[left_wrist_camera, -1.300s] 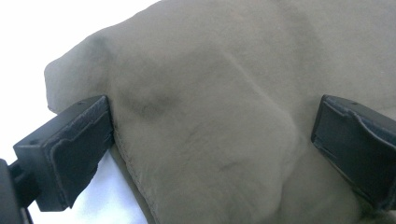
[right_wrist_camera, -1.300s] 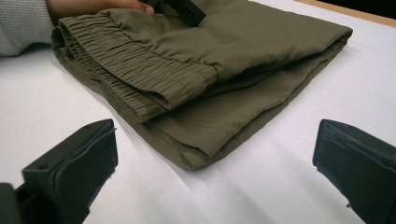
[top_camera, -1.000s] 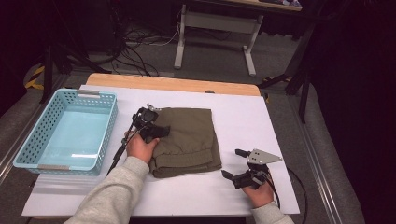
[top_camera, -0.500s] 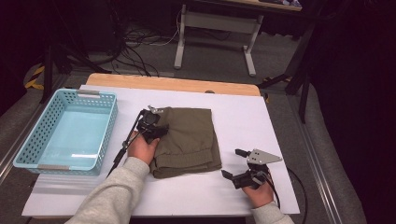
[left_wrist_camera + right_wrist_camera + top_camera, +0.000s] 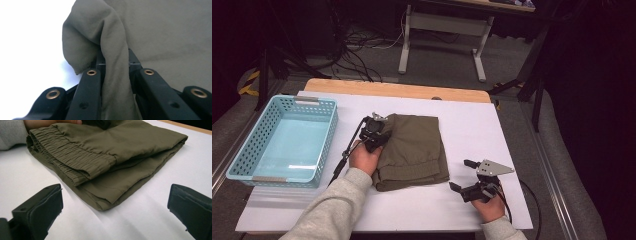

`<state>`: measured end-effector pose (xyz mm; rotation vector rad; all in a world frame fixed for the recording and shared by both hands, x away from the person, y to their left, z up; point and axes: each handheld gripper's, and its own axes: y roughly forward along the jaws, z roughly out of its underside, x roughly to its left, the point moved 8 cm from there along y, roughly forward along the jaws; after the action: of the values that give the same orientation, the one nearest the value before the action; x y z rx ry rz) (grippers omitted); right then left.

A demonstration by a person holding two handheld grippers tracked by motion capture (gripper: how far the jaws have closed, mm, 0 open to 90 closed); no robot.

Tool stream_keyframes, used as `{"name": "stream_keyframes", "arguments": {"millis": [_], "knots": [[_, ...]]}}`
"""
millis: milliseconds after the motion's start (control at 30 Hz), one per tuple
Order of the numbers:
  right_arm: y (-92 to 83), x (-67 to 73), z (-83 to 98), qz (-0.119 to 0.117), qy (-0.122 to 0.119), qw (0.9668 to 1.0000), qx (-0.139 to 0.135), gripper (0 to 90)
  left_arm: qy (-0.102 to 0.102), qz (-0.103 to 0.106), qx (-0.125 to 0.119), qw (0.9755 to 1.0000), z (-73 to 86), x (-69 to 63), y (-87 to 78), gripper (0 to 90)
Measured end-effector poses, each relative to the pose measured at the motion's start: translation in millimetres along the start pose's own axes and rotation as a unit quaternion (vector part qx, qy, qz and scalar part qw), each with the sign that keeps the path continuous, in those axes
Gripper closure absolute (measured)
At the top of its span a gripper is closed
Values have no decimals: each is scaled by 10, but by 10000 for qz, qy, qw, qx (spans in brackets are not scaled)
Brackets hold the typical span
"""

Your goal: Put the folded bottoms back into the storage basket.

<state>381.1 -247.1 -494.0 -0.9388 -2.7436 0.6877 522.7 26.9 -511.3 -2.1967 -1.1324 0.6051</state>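
Observation:
A folded olive-green garment (image 5: 414,147) with an elastic waistband lies in the middle of the white table (image 5: 472,120). My left gripper (image 5: 379,131) is at the garment's left edge; its jaws have just been closing and now pinch a bunched fold of the cloth (image 5: 113,72) between them. My right gripper (image 5: 463,175) rests on the table at the garment's right, jaws wide apart with nothing between them. In the right gripper view the garment (image 5: 105,157) lies just ahead of its fingertips (image 5: 47,205).
A light blue plastic basket (image 5: 284,140) stands on the table's left side. A wooden strip (image 5: 397,90) runs along the far edge. Dark floor with cables and a stand's legs (image 5: 437,45) lies beyond.
The left gripper has shifted slightly toward the garment's left edge and its jaws have come together on the cloth. The right gripper has stayed where it was.

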Motion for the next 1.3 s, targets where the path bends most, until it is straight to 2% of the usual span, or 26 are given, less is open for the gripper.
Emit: {"name": "stream_keyframes", "arguments": {"millis": [100, 300, 467, 700, 767, 867, 900, 1067, 1300], "knots": [[0, -3, 0, 12, 1, 10000, 0, 3, -36, 84, -137, 9999, -60, -8, -70, 795], [-6, -6, -5, 24, 18, 10000, -25, 4, 62, 203, -344, 9992, -185, -53, -204, 797], [-8, -7, -6, 30, 19, 10000, -29, 3, 206, 312, -588, 9976, -336, -123, -360, 800], [-10, -8, -6, 35, 24, 10000, -31, 3, 272, 517, -864, 9945, -493, -193, -566, 802], [-11, -9, -6, 37, 27, 10000, -31, 3, 369, 516, -952, 9934, -533, -205, -624, 802], [-11, -10, -6, 41, 31, 10000, -32, 3, 390, 564, -992, 9927, -565, -234, -684, 803], [-11, -10, -6, 41, 33, 10000, -32, 3, 465, 564, -1028, 9920, -594, -238, -726, 803], [-11, -10, -5, 38, 31, 10000, -29, 3, 574, 592, -1109, 9904, -663, -262, -824, 805], [-11, -9, -5, 36, 34, 10000, -27, 4, 623, 690, -1227, 9881, -734, -290, -951, 808]]}}
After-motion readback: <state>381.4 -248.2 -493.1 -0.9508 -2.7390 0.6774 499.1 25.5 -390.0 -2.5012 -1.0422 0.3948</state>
